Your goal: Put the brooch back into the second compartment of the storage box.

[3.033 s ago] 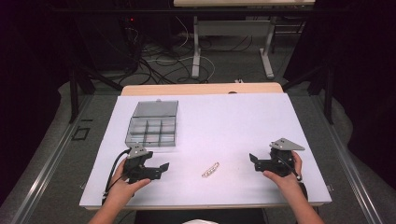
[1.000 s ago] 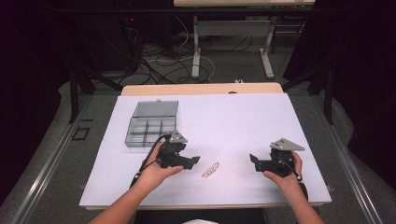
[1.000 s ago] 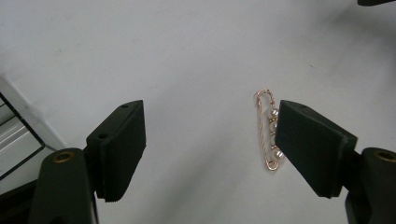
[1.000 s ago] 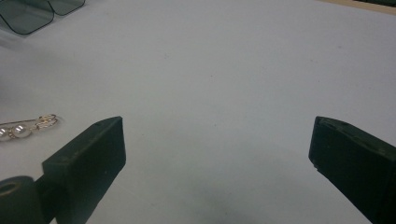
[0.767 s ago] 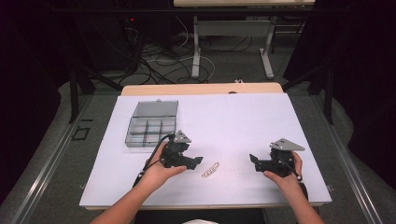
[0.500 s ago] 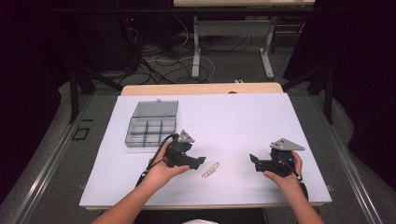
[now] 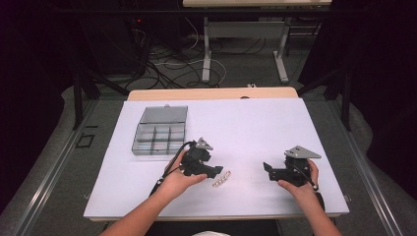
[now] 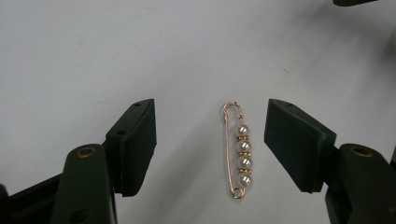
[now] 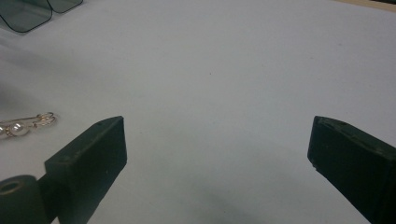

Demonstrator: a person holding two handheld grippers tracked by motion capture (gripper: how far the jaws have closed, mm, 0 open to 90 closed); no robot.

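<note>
The left claw (image 8: 210,144) hovered with jaws apart, just closing, bracketing the pearl pin (image 8: 236,151) without touching it. The pin lay flat on the white surface (image 7: 255,123): light, thin, probably slippery, best pinched across its beads. The right claw (image 7: 268,169) rested open, well apart. The compartment box (image 7: 160,132) stood nearby, open room around.

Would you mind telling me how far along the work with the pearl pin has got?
Done: the left hand-held gripper has been brought to the gold safety pin with four white pearls, which lies between its jaws. In hand: those jaws have just been closing but do not touch the pin yet. Left: gripping and lifting it; perhaps placing it in the open clear plastic compartment box. The right hand-held gripper rests open.
</note>
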